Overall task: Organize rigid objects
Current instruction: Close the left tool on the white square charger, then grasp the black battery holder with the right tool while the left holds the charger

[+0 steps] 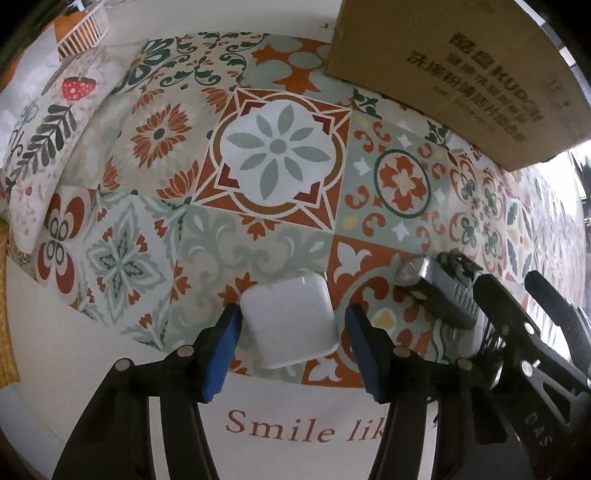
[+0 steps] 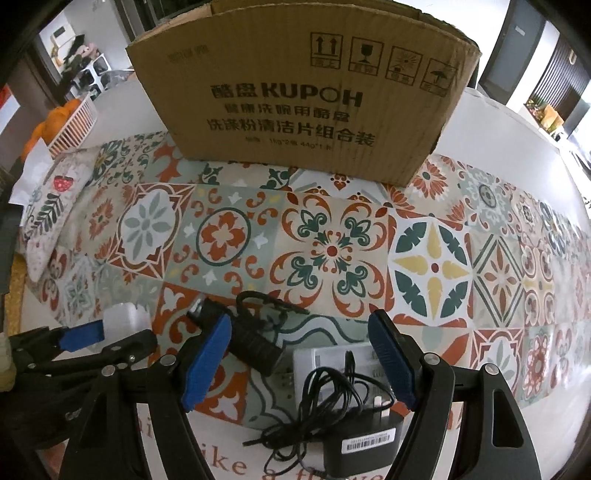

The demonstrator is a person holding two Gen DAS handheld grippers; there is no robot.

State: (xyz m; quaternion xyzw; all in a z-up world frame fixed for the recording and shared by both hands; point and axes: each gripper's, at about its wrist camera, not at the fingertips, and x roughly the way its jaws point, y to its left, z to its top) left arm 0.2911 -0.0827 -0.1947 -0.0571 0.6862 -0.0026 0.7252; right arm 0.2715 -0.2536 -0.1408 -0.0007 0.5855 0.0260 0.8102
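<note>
In the left wrist view a white square charger block (image 1: 291, 321) lies on the patterned tablecloth between the blue pads of my open left gripper (image 1: 293, 328), untouched. A black flashlight (image 1: 436, 291) lies to its right. In the right wrist view my open right gripper (image 2: 301, 354) hovers over a white adapter (image 2: 332, 363), a black plug adapter with tangled cord (image 2: 354, 439) and the black flashlight (image 2: 255, 339). The left gripper (image 2: 85, 338) shows at the left by the white charger (image 2: 125, 317).
An open cardboard box (image 2: 295, 96) stands at the back of the table (image 2: 436, 266). A floral pillow (image 1: 48, 140) and a white basket (image 1: 85, 29) holding oranges (image 2: 55, 118) sit at the far left.
</note>
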